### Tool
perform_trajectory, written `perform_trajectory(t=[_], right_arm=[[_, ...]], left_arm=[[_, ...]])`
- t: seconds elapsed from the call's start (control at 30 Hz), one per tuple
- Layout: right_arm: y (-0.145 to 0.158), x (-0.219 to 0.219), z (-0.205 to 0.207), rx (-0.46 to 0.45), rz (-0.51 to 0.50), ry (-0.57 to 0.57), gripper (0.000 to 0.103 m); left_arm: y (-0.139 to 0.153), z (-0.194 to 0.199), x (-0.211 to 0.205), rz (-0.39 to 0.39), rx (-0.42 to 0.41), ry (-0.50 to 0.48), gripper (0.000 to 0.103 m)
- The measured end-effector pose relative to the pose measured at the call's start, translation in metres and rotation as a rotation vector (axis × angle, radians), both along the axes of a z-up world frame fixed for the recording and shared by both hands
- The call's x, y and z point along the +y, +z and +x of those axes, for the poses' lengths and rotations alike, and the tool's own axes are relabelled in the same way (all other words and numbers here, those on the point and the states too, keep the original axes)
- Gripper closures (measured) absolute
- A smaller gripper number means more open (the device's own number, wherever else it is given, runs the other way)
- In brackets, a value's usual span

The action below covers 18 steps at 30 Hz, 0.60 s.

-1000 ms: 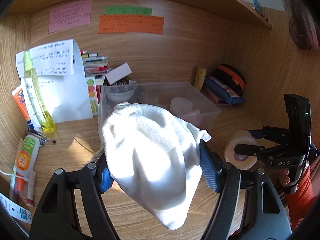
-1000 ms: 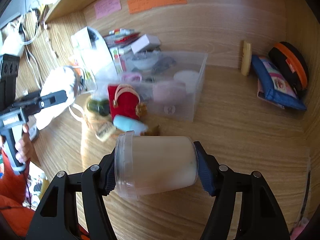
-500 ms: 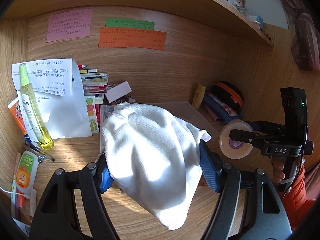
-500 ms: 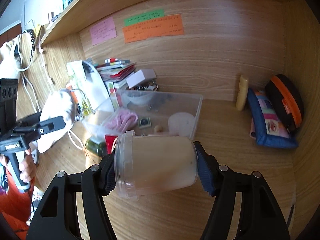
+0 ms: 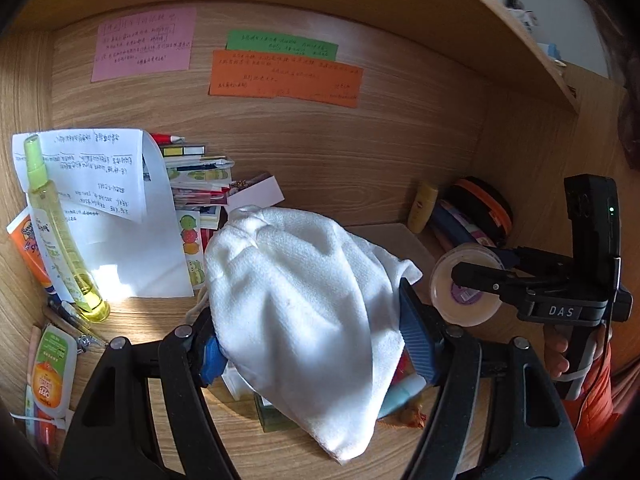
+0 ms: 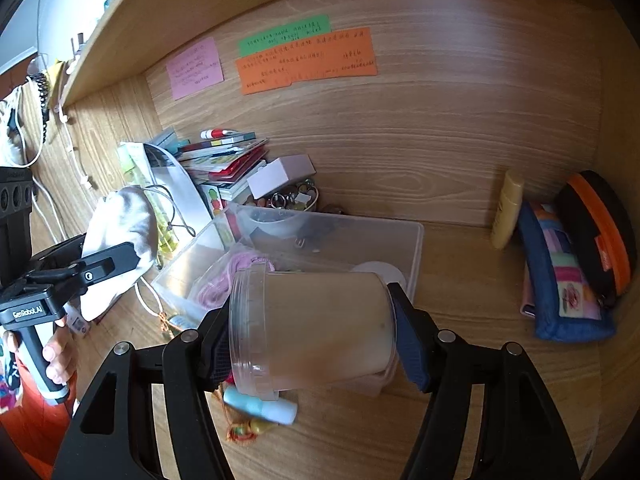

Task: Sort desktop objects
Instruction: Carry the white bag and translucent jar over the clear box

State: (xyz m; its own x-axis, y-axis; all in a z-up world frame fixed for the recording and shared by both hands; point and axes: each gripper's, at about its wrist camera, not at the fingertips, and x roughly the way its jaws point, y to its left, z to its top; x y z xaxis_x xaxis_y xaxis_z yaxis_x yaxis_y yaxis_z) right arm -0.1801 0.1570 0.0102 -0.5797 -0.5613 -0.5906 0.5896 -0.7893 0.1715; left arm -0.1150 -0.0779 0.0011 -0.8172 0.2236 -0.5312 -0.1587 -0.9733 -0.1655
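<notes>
In the left wrist view, the left hand-held gripper (image 5: 312, 344) is clamped on a white drawstring pouch (image 5: 304, 288), held above the desk (image 5: 160, 316) and hiding most of the clutter beneath; a yellow spray bottle (image 5: 60, 232) stands to the left. In the right wrist view, the right hand-held gripper (image 6: 316, 344) is clamped on a translucent lidded jar (image 6: 316, 328) lying sideways between its fingers, in front of a clear plastic bin (image 6: 360, 236) holding small items.
</notes>
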Motion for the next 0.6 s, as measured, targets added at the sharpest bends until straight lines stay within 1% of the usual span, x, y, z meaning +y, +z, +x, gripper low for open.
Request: perform_trajectory(t=[0.2, 0.37, 0.47, 0.6], right_arm=[[-0.006, -0.017, -0.019, -0.032, 0.008, 0.035, 0.040], [-0.011, -0.039, -0.030, -0.033, 0.071, 0.059, 0.040], [-0.014, -0.050, -0.037, -0.032, 0.104, 0.064, 0.040], [-0.022, -0.062, -0.044, -0.035, 0.121, 0.062, 0.040]], left_arm=[[-0.004, -0.029, 0.002, -0.010, -0.036, 0.003, 0.031], [-0.007, -0.053, 0.009, -0.022, -0.063, -0.006, 0.031], [-0.014, -0.061, 0.009, -0.021, -0.076, -0.005, 0.031], [-0.030, -0.069, 0.003, 0.000, -0.120, -0.020, 0.031]])
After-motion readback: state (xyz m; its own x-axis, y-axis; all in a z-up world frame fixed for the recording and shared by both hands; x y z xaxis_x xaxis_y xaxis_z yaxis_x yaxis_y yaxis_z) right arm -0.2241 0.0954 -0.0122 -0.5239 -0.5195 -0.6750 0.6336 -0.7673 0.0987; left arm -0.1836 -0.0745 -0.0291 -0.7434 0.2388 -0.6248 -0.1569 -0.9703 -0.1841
